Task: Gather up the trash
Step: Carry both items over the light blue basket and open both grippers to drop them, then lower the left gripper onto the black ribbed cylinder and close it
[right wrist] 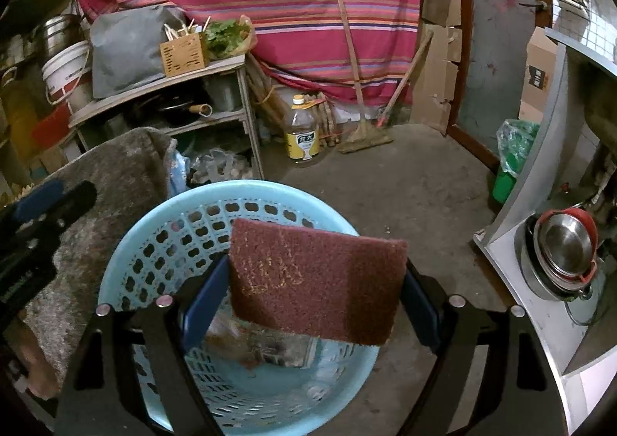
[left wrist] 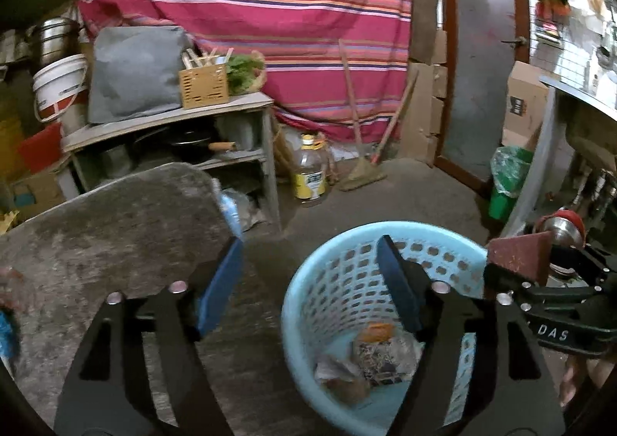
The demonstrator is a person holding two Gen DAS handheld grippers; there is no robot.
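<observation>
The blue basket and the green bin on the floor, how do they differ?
The blue basket has perforated walls and no liner; the green bin is solid and lined with a clear plastic bag. The blue basket sits right under the jaws, the green bin farther off by the doorway. The blue basket looks wider. Both stand upright on the concrete floor.

Maroon scouring pad (right wrist: 316, 281) above blue basket (right wrist: 162, 228)

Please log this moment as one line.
left claw: open, empty | right claw: holding maroon scouring pad above pale-blue perforated plastic basket
</observation>
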